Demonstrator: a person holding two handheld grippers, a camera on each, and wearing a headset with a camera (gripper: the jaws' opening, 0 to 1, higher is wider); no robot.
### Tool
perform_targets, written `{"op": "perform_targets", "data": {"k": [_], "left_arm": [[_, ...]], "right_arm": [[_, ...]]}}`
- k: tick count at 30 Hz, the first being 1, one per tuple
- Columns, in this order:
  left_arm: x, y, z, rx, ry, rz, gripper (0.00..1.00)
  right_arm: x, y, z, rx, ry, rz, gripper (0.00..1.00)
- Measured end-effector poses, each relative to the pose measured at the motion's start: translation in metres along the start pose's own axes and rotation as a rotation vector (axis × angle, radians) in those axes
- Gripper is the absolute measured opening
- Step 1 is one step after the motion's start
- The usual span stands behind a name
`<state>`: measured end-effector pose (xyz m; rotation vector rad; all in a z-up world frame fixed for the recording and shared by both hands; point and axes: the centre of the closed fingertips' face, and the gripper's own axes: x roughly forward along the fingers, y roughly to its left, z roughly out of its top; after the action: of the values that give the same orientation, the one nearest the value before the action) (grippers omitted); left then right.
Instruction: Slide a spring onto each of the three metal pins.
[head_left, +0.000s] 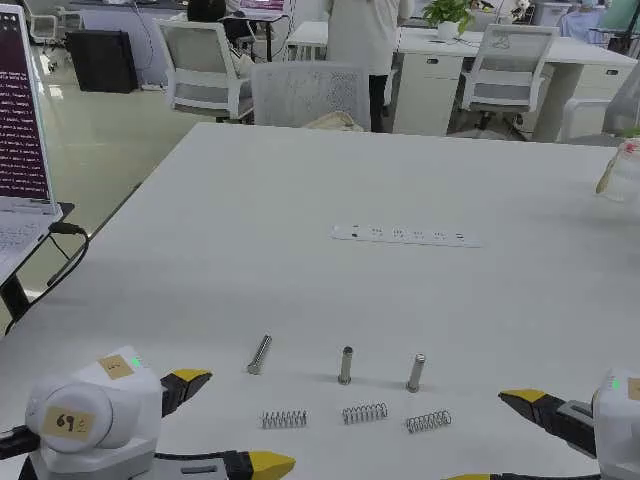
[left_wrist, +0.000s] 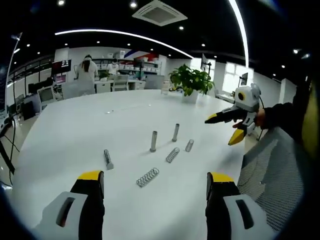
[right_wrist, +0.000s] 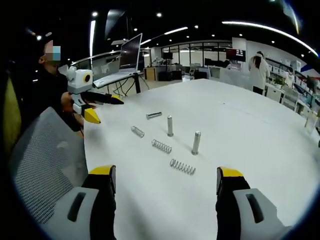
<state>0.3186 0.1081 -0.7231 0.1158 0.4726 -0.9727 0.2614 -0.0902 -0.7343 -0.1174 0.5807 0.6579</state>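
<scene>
Both claws hang wide open with nothing in them. No spring is on a pin, so the first pick looks to be the step in hand. Just ahead of the left claw, between the lines of its jaws, lies the first spring. Beyond it, off toward the left jaw, the lying pin rests on its side on the surface. The middle pin and the end pin stand upright further ahead. The right claw has the end spring directly before it. I would pinch a spring lightly across its coils near one end, leaving the bore free, then lower it straight over an upright pin. Squeeze hard and it may kink or flick away. The lying pin probably wants the other claw to steady it.
</scene>
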Motion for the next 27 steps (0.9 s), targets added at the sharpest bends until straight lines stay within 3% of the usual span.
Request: {"op": "perform_targets", "data": {"k": [27], "left_arm": [[0.0046, 0.0012, -0.0005, 0.008, 0.016, -0.004, 0.78]], "right_arm": [[0.0022, 0.0004, -0.0022, -0.004, 0.013, 0.010, 0.80]]}}
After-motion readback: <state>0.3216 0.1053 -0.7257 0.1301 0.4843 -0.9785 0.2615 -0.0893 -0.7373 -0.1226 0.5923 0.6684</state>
